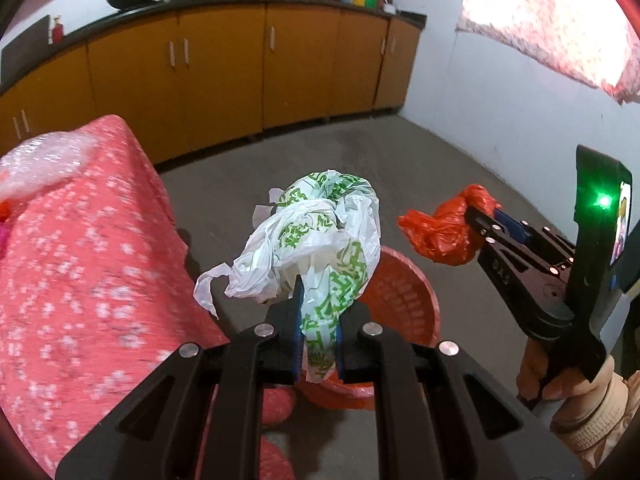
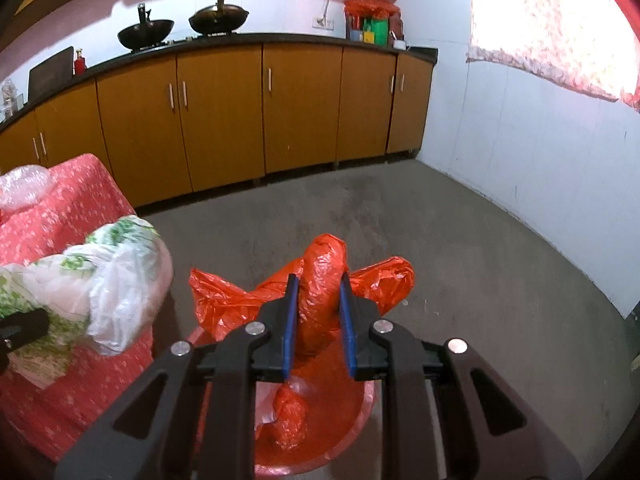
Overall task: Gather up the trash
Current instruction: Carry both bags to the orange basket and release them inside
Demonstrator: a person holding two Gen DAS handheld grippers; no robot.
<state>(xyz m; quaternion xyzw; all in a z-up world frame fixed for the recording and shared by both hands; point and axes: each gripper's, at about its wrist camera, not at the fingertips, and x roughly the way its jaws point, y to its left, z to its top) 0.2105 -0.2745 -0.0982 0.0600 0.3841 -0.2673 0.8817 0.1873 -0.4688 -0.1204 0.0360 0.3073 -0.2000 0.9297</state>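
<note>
- Left hand-held gripper is seen clenched on a white-and-green plastic bag; the crumpled bulk billows beyond the fingertips.
- Right hand-held gripper is seen clamped on a red plastic bag, loose lobes spilling to both sides.
- Red basket is noted on the floor, below and just past both loads; a red bag piece and something pale are already lying inside it in the right wrist view.
- Pink floral cloth over furniture is noted at left, bubble wrap resting on top.
- Yellow cabinets and two woks are seen farthest off.
- Risk judged: light bags could drift or snag on a pad when let go and land on the floor outside the rim; the white bag's trailing handle could catch the cloth edge.
</note>
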